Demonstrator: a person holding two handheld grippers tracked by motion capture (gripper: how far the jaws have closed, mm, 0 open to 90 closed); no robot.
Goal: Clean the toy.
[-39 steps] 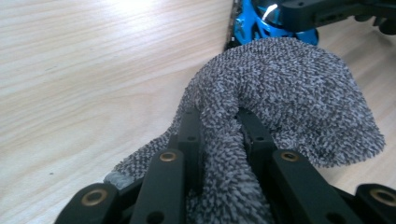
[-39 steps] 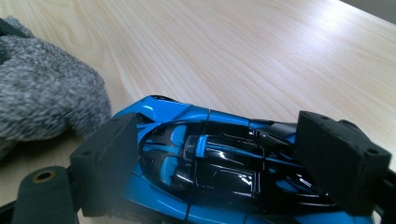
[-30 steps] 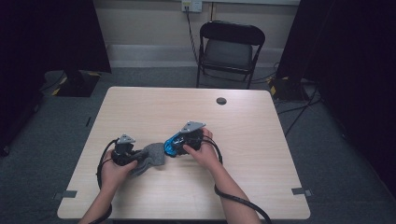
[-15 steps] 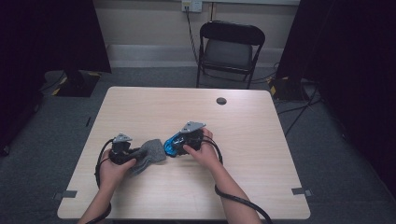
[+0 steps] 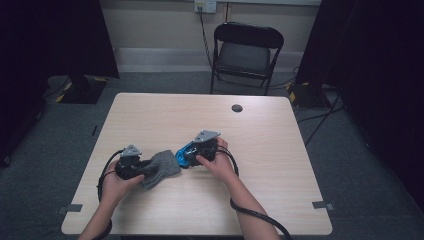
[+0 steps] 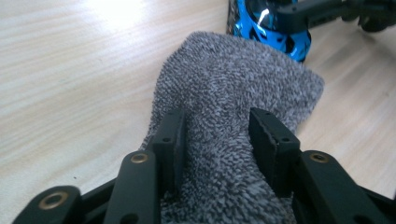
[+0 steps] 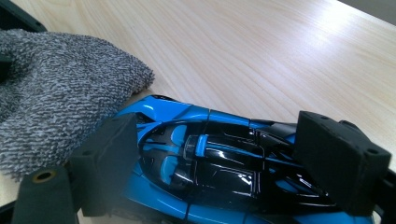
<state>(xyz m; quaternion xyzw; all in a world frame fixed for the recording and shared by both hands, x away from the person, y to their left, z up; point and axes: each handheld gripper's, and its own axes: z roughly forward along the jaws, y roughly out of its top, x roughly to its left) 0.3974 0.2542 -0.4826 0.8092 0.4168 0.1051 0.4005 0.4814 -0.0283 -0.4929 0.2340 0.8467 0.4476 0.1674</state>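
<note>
left gripper view: fingers (image 6: 175, 135) straddle grey cloth (image 6: 233, 93).

Grey knit cloth (image 5: 161, 168) flat on table, touching glossy blue toy car (image 5: 184, 154)

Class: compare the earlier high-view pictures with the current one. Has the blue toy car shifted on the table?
No. The blue toy car sits the same way below the dark round spot on the table, beside the grey cloth.

Cloth (image 5: 161, 167) on table (image 5: 280, 200), toy car (image 5: 184, 155) touching its right edge
</note>
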